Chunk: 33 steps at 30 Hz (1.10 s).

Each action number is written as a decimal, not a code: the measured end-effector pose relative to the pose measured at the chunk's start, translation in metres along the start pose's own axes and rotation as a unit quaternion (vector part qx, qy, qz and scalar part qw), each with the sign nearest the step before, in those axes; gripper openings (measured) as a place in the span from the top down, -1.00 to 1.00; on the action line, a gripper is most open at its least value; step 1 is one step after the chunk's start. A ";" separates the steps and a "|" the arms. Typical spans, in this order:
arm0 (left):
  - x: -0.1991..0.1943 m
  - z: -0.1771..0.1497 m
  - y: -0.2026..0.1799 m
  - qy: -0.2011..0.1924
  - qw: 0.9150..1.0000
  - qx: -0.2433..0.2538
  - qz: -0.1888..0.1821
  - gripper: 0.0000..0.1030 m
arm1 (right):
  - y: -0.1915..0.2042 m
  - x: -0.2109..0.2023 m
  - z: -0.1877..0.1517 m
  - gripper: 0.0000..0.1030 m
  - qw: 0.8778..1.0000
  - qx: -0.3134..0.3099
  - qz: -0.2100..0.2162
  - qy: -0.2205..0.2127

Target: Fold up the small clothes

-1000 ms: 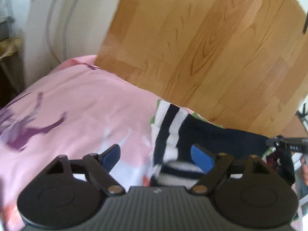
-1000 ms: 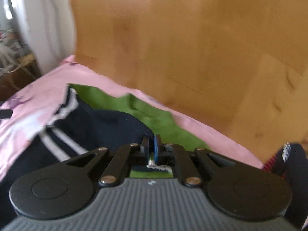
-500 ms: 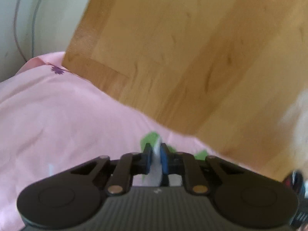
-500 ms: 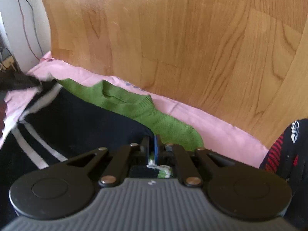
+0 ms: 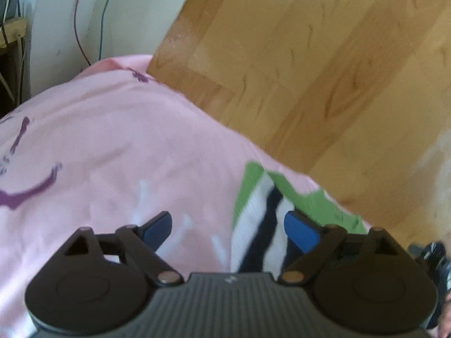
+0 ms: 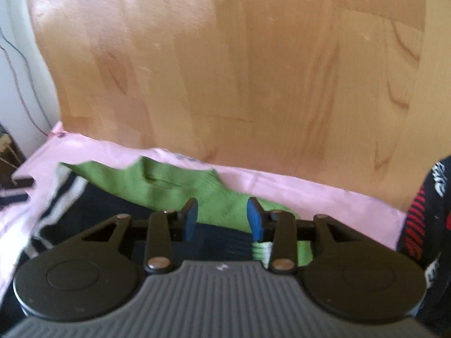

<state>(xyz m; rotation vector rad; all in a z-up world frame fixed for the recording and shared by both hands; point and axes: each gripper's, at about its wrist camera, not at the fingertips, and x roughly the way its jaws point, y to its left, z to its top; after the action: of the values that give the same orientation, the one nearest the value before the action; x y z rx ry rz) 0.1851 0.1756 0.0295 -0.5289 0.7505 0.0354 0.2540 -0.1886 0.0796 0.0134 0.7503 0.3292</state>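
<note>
A navy sock with a white-and-navy striped cuff [image 5: 258, 225] lies on the pink sheet [image 5: 112, 146], over a green sock [image 5: 318, 205]. My left gripper [image 5: 229, 231] is opening wide; the striped cuff lies between its blue pads, near the right one, and neither pad presses it. In the right wrist view the navy sock [image 6: 118, 207] covers the near part of the green sock [image 6: 169, 186]. My right gripper [image 6: 222, 221] is opening just above the navy sock's other end, and its pads are off the cloth.
A tall wooden board [image 6: 225, 70] stands right behind the sheet's far edge. A white wall with hanging cables [image 5: 84, 14] is at the left. A dark garment with red and white print [image 6: 422, 211] lies at the right.
The left gripper shut on the striped cuff, carried it over the green sock, then let go and opened. The right gripper, shut on the sock's other end before, has opened too.
</note>
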 end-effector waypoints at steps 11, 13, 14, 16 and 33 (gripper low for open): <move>0.013 -0.021 -0.082 0.018 0.993 0.091 -0.075 -0.66 | -0.050 -0.119 -0.061 0.21 0.992 0.076 -0.054 -0.079; 0.026 -0.033 -0.091 0.030 0.990 0.109 -0.082 -0.66 | -0.060 -0.143 -0.086 0.20 0.989 0.080 -0.095 -0.083; 0.032 -0.040 -0.094 0.037 0.989 0.122 -0.076 -0.66 | -0.062 -0.155 -0.100 0.20 0.987 0.073 -0.118 -0.081; 0.042 -0.053 -0.098 0.040 0.985 0.157 -0.056 -0.65 | -0.059 -0.168 -0.127 0.20 0.984 0.049 -0.157 -0.065; 0.027 -0.053 -0.099 0.024 0.983 0.180 -0.042 -0.68 | -0.065 -0.161 -0.196 0.84 0.960 -0.009 -0.274 0.047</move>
<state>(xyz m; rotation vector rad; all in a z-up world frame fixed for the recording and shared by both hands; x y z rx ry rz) 0.1928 0.0604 0.0239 -0.2162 0.7602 -0.1892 0.0313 -0.3191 0.0353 -0.2260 0.8130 -0.1951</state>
